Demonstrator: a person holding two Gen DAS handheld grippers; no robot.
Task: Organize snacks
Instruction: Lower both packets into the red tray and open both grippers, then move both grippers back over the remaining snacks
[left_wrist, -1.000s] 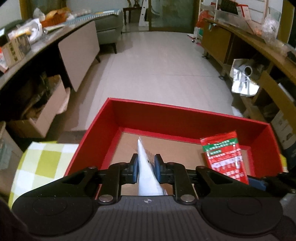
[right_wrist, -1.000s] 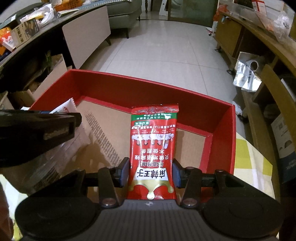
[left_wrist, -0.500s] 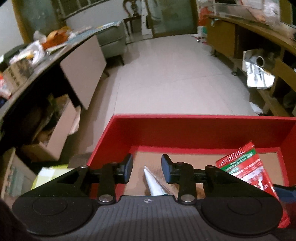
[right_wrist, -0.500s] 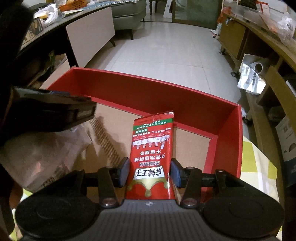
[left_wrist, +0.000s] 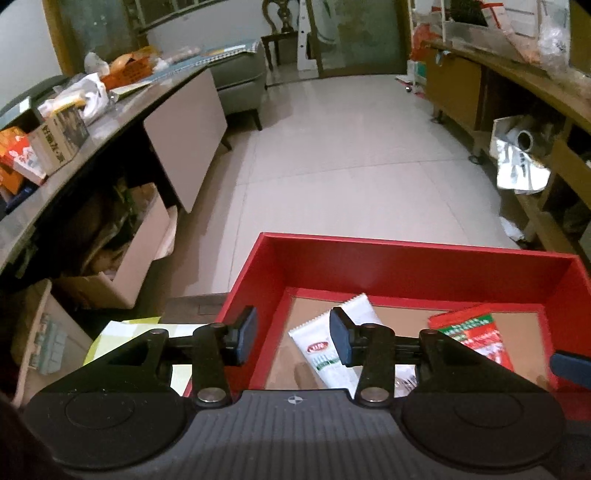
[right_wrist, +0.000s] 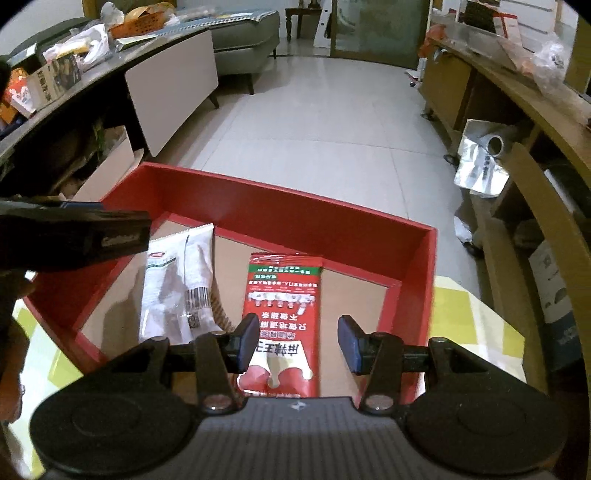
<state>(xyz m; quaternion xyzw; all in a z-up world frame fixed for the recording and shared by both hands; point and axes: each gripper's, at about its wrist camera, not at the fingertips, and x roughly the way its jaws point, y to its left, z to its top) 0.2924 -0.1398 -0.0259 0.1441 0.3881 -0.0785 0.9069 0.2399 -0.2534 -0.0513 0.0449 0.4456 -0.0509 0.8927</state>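
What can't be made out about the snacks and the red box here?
Red packet: near end, right wrist view, under the right gripper's body.
White packet: small print, right wrist view, too small and blurred.
Red box: near wall, right wrist view, behind the same gripper.

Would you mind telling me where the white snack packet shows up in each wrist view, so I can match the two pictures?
Left wrist view: the white snack packet lies lower centre, partly behind the left gripper's right finger.
Right wrist view: the packet lies left of centre, beside the red snack packet.
Shared landmark: the red box holding both.
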